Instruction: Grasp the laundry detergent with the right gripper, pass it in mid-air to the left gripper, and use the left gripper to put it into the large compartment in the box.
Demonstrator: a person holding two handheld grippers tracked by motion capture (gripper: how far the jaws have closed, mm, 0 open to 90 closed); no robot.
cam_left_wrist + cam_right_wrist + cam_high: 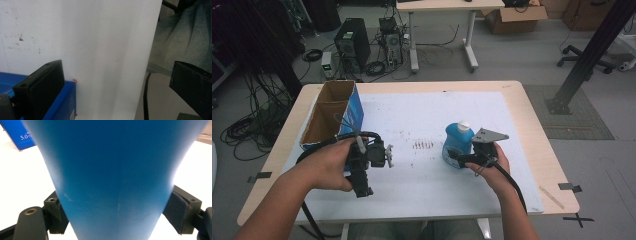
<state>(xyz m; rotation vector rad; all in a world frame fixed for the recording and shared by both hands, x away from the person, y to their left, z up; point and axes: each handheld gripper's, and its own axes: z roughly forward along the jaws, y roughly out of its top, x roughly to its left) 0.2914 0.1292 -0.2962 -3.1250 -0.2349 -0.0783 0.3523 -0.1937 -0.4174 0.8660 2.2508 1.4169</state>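
So the counter [522, 100] is a light wood top with a big white sheet [422, 115] over most of it, a few dark smudges near the middle. At about 10 o'clock on it sits an open cardboard box [329, 117] with a blue side, flaps up. The bottle [457, 142], blue with a white cap, stands upright on the sheet at roughly 4 o'clock from the centre, well apart from the box. The right gripper [460, 155] comes at it from the 4 o'clock side, low on the body, and in the right gripper view the bottle [112, 177] sits right between the jaws with both pads up against its sides, so it looks gripped, jaws about half closed around it. The left gripper [388, 155] is held over the sheet at around 8 o'clock, just in front of the box; in the left gripper view its jaws stand wide apart with nothing between them, just white sheet and a blue box corner [67, 100].
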